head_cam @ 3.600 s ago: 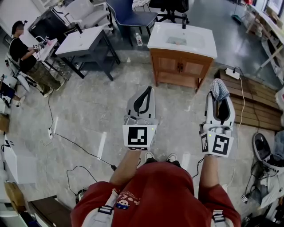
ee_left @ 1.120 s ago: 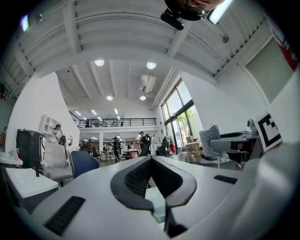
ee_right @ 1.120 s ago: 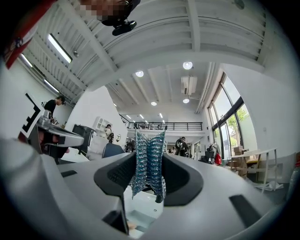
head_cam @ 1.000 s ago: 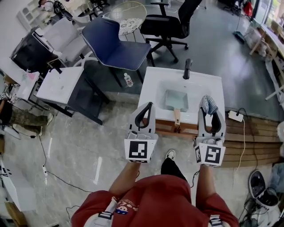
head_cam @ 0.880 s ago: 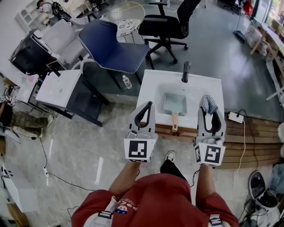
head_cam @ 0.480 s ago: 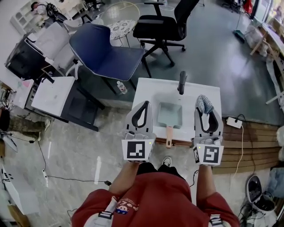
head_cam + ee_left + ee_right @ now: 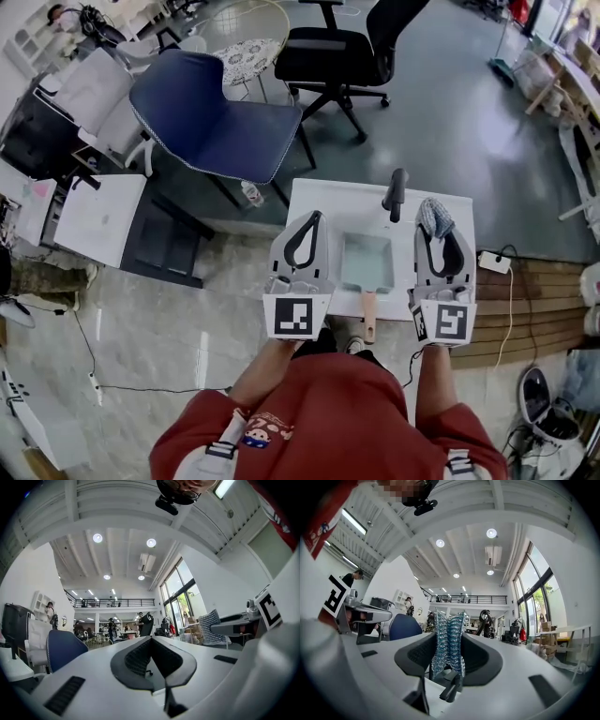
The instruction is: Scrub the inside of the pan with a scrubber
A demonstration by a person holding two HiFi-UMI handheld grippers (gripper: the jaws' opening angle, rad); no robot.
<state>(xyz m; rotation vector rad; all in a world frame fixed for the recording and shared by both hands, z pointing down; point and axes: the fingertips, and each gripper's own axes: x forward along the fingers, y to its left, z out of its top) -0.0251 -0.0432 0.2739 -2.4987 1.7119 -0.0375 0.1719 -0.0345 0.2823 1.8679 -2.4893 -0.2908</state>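
Observation:
A pale blue-green square pan (image 7: pixel 367 262) with a wooden handle (image 7: pixel 367 316) lies in the basin of a white sink top (image 7: pixel 319 202). The handle points toward me. A black faucet (image 7: pixel 397 192) stands behind the pan. My left gripper (image 7: pixel 313 218) hovers above the sink's left side, shut with nothing in it; its tips meet in the left gripper view (image 7: pixel 151 640). My right gripper (image 7: pixel 438 226) hovers over the sink's right side, shut on a silvery-blue mesh scrubber (image 7: pixel 432 213), which stands upright between the jaws (image 7: pixel 449 641). Both grippers are above the pan, apart from it.
A blue chair (image 7: pixel 211 117) and a black office chair (image 7: pixel 333 54) stand behind the sink. A water bottle (image 7: pixel 251 194) stands on the floor near them. A small white table (image 7: pixel 89 216) is at the left. A power strip (image 7: pixel 494 262) and a wooden platform (image 7: pixel 525 309) are at the right.
I have walked up to the sink: it has moved from far ahead to right under the grippers. Both grippers keep the same pose, and the scrubber stays in the right one.

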